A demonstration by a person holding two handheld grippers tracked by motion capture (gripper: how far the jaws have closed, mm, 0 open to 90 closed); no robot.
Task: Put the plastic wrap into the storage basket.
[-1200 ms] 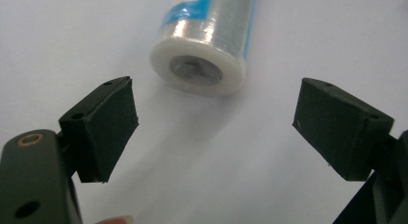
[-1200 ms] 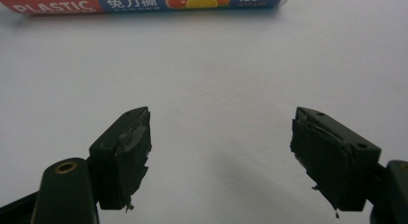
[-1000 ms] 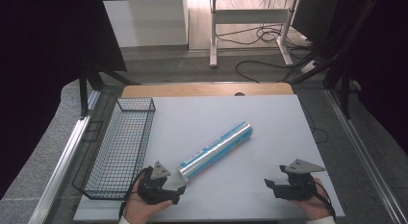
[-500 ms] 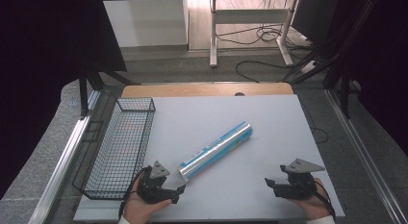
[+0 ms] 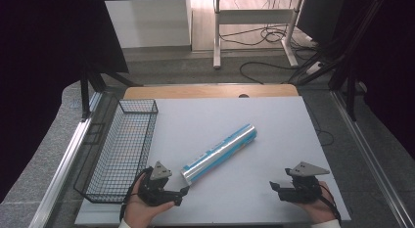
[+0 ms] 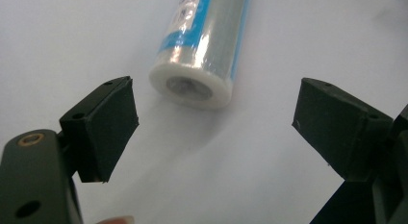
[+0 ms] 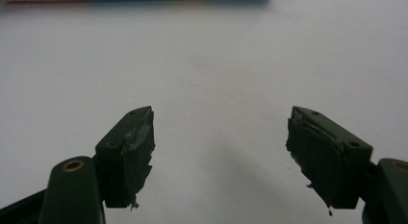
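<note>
A long roll of clear plastic wrap point(image 5: 220, 153) lies flat on its side on a white table point(image 5: 274, 120), near the middle. It runs diagonally, its near end toward the front left and its far end toward the back right. The roll is shiny and silvery with light blue printed bands along its length, and its near end point(image 6: 191, 84) shows a white round face with a hollow core in the centre.

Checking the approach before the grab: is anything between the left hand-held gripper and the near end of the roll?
Nothing visible. The left hand-held gripper has its jaws open, and only bare white table lies between them and the near end of the roll, which is just ahead and not yet touched.
</note>
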